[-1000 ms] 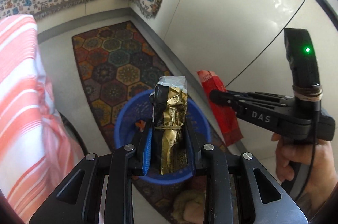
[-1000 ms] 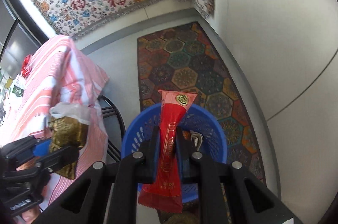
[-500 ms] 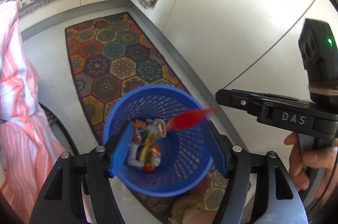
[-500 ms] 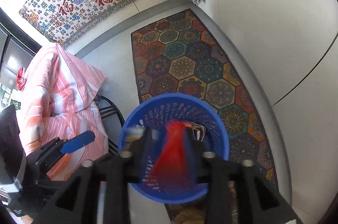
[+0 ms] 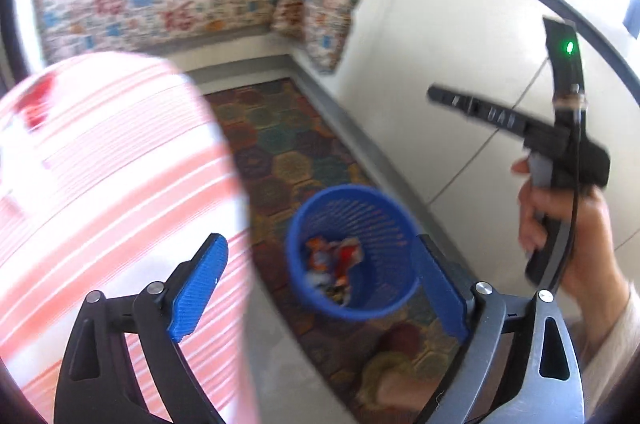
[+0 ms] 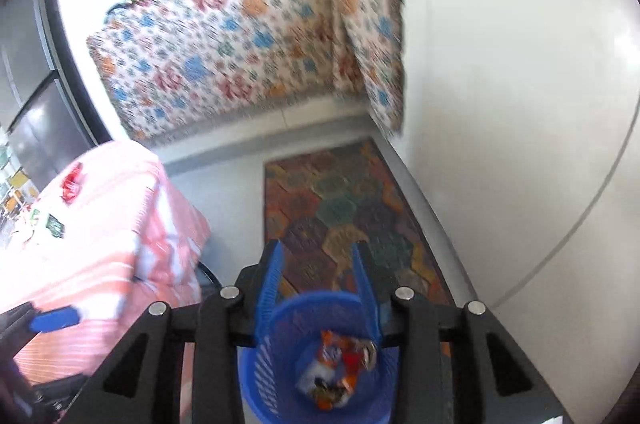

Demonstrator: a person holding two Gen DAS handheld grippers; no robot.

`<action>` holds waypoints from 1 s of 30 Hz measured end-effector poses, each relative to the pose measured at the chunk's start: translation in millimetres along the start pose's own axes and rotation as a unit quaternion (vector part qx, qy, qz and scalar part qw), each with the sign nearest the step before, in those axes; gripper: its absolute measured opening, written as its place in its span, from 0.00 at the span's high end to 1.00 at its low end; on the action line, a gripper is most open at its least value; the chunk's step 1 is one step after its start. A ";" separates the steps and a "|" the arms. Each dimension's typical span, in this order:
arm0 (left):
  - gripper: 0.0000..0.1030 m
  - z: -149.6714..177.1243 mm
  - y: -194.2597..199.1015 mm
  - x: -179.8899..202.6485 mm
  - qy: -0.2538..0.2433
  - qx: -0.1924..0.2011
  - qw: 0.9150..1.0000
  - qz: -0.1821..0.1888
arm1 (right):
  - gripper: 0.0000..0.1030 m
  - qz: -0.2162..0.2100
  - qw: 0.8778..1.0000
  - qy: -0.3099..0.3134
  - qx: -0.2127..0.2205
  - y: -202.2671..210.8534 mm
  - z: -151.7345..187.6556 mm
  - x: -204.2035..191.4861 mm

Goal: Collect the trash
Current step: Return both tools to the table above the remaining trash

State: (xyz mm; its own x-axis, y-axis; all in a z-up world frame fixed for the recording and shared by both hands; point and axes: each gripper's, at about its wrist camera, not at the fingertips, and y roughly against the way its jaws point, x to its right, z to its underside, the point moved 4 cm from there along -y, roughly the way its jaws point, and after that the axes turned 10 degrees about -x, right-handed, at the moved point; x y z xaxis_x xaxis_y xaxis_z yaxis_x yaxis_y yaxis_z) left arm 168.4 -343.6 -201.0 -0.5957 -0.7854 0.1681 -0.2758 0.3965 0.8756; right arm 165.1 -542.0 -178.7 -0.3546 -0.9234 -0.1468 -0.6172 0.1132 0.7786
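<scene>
Standing on the patterned rug (image 5: 280, 152), close to the rug's wall-side edge and near the foot of the white wall (image 5: 460, 36), the blue basket (image 5: 352, 252) is holding the trash (image 5: 336, 264): a jumble of crumpled red, orange and white wrappers lying at its bottom. The left gripper (image 5: 320, 288) is hanging above it with its blue-padded fingers (image 5: 198, 280) spread wide, the jaws having just been opening, and nothing is sitting between them. The right gripper (image 6: 318, 284) is hovering over the basket's rim as well, its fingers parted only a little after having just been opening, and they are pinching nothing; through the gap the wrappers are showing below. A hand (image 5: 560, 228) is gripping the handle of that right tool. Off to the left side, a pink-striped cloth (image 5: 104, 184) is draping over a table, and a flowered fabric (image 6: 240, 36) is hanging along the far wall.
</scene>
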 end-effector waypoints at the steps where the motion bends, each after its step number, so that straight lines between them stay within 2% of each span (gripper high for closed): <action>1: 0.09 8.7 9.3 -11.6 0.007 0.001 1.000 -0.010 | 0.61 -0.004 1.000 0.007 0.005 3.3 -3.8 -8.2; 6: 0.09 47.1 31.3 -82.7 0.052 0.003 0.994 -0.091 | 0.61 -0.037 0.997 0.067 0.015 12.3 -6.4 -77.7; 10: 0.09 73.7 42.1 -151.2 0.111 0.000 0.983 -0.148 | 0.60 -0.080 0.990 0.119 -0.005 10.6 9.3 -147.0; 14: 0.09 91.2 49.9 -209.1 0.154 -0.003 0.970 -0.189 | 0.57 -0.118 0.974 0.188 -0.037 3.8 43.2 -223.0; 18: 0.09 102.3 59.2 -254.0 0.176 -0.006 0.961 -0.214 | 0.57 -0.138 0.956 0.248 -0.074 -8.2 77.5 -284.6; 20: 0.09 105.8 60.8 -271.8 0.185 -0.007 0.957 -0.223 | 0.54 -0.135 0.950 0.268 -0.090 -17.1 89.8 -305.6; 21: 0.09 107.4 62.4 -279.0 0.189 -0.003 0.957 -0.220 | 0.49 -0.130 0.948 0.276 -0.093 -22.2 93.7 -315.1; 23: 0.07 112.6 69.2 -295.3 0.198 0.001 0.955 -0.221 | 0.48 -0.120 0.945 0.287 -0.098 -31.5 98.4 -328.7; 24: 0.06 113.0 70.4 -301.8 0.200 0.003 0.954 -0.225 | 0.44 -0.112 0.945 0.291 -0.095 -34.8 98.3 -334.1; 26: 0.01 113.9 71.4 -311.2 0.201 0.005 0.953 -0.227 | 0.43 -0.105 0.946 0.293 -0.090 -38.2 97.2 -344.6; 30: 0.00 114.7 73.6 -321.5 0.211 0.010 0.952 -0.222 | 0.37 -0.100 0.950 0.282 -0.087 -46.8 90.7 -358.3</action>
State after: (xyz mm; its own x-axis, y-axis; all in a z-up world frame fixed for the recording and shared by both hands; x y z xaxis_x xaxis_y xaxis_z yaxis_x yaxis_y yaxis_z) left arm 253.2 -7.4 -242.5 -0.0618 -0.9970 -0.0462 -0.4472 -0.0138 0.8943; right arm 257.3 -183.1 -218.0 0.2205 -0.9754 0.0083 -0.4894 -0.1033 0.8659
